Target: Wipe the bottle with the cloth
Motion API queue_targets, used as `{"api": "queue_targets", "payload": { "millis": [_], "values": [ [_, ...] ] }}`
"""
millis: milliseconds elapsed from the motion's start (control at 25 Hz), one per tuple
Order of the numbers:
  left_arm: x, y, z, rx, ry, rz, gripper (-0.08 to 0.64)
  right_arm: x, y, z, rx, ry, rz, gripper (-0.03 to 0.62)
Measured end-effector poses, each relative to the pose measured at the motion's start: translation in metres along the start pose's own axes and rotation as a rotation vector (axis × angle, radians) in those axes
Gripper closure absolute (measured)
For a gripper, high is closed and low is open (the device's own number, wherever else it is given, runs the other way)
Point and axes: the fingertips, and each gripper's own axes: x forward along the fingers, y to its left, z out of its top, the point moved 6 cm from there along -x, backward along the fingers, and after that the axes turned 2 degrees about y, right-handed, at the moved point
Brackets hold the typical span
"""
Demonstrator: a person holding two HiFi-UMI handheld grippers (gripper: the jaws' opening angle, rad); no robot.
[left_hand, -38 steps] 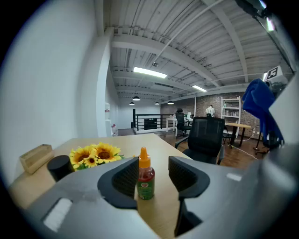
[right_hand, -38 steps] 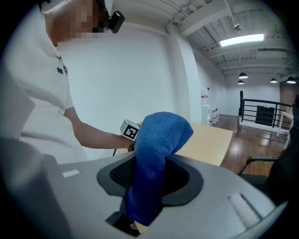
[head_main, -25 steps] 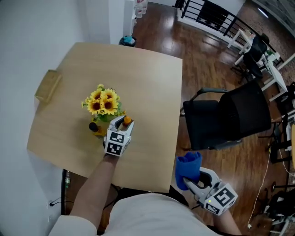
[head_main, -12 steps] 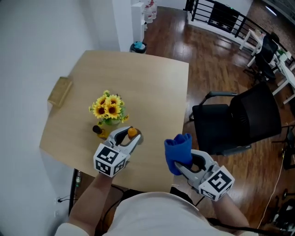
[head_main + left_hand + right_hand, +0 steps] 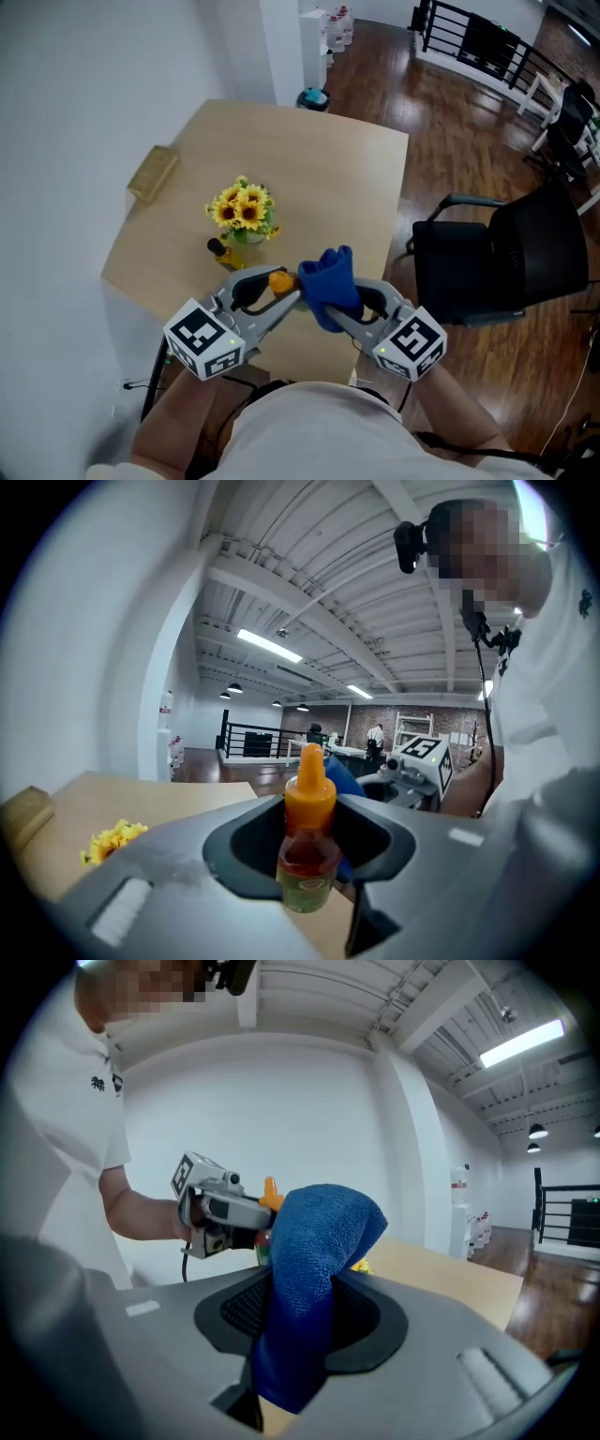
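Note:
My left gripper (image 5: 277, 292) is shut on a small bottle (image 5: 307, 841) with an orange dropper cap (image 5: 279, 279) and amber liquid, held upright above the table's near edge. My right gripper (image 5: 330, 309) is shut on a blue cloth (image 5: 328, 281), which bunches up above the jaws. In the head view the cloth sits right beside the bottle's cap, touching or nearly so. The right gripper view shows the cloth (image 5: 309, 1279) in front, with the left gripper (image 5: 246, 1211) and orange cap (image 5: 271, 1192) just behind it.
A light wooden table (image 5: 328, 178) holds a bunch of sunflowers (image 5: 244, 211) in a small vase, a dark-capped bottle (image 5: 221, 250) beside it and a wooden block (image 5: 153, 172) at the left edge. A black office chair (image 5: 506, 253) stands at the right on the wooden floor.
Both grippers have come together in front of me. The left one has lifted the bottle away from the flowers; the right one has brought the cloth up and left against the bottle.

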Motion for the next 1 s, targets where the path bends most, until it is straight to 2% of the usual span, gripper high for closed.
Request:
{"api": "queue_targets", "payload": {
  "millis": [200, 280, 360, 520, 600, 680, 880, 1000],
  "values": [
    [-0.013, -0.011, 0.006, -0.032, -0.009, 0.032, 0.399, 0.0, -0.004, -0.061, 0.055, 0.123, -0.001, 0.434],
    [-0.012, -0.019, 0.003, -0.033, -0.006, 0.043, 0.399, -0.01, -0.001, -0.077, 0.072, 0.143, -0.011, 0.436],
    [-0.008, -0.023, 0.003, -0.022, -0.004, 0.051, 0.399, -0.023, 0.004, -0.069, 0.06, 0.109, -0.011, 0.434],
    [-0.005, -0.027, 0.002, -0.03, 0.014, 0.057, 0.399, -0.049, 0.041, -0.012, -0.037, -0.032, 0.049, 0.434],
    [-0.004, -0.03, 0.002, -0.04, 0.015, 0.056, 0.399, -0.052, 0.061, 0.007, -0.1, -0.044, 0.08, 0.434],
    [-0.002, -0.031, 0.006, -0.044, 0.008, 0.051, 0.399, -0.047, 0.07, 0.008, -0.113, -0.023, 0.095, 0.436],
    [0.001, -0.032, 0.021, -0.038, -0.021, 0.031, 0.399, -0.026, 0.057, -0.043, -0.029, 0.054, 0.059, 0.434],
    [-0.001, -0.036, 0.028, -0.034, -0.039, 0.036, 0.399, -0.026, 0.04, -0.082, 0.007, 0.15, 0.038, 0.434]
  ]
}}
